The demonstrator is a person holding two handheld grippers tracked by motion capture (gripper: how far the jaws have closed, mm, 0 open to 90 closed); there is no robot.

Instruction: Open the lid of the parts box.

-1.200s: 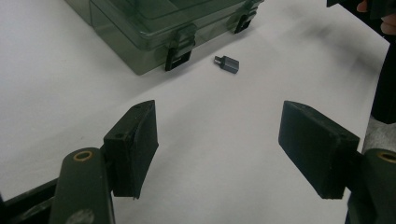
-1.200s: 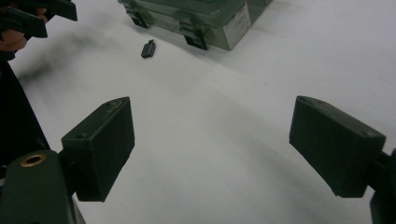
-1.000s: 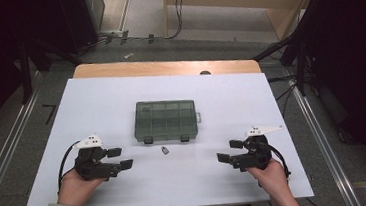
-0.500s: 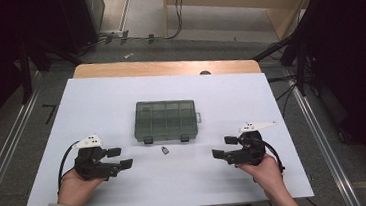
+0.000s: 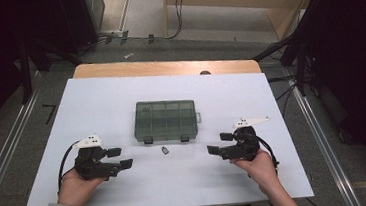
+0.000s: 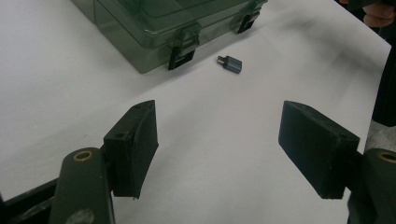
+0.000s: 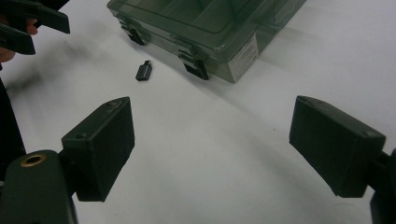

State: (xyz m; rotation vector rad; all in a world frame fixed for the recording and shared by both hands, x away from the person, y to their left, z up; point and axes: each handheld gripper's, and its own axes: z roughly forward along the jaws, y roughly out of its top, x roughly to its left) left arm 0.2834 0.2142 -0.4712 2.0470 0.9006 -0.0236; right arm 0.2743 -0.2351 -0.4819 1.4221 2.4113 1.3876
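A closed smoky-green compartment box (image 5: 165,120) lies in the middle of the white table, its two black latches facing the person; it also shows as the box (image 6: 159,23) and the box (image 7: 210,25) in the gripper views. A small dark adapter (image 5: 165,150) lies just in front of the latches, seen too as the adapter (image 6: 229,64) and the adapter (image 7: 144,71). My left gripper (image 5: 118,158) rests low at the left front, open and holding nothing, jaws pointing right toward the adapter. My right gripper (image 5: 219,143) is open and bare, jaws pointing left toward it.
The white table top (image 5: 120,96) lies on a wooden desk whose edge (image 5: 168,66) shows at the back. Metal rails (image 5: 319,136) run along both sides. Cables and dark equipment stand on the floor beyond the table.
My right gripper has slid a little to the left, toward the adapter. The left gripper, the box and the adapter have kept still.
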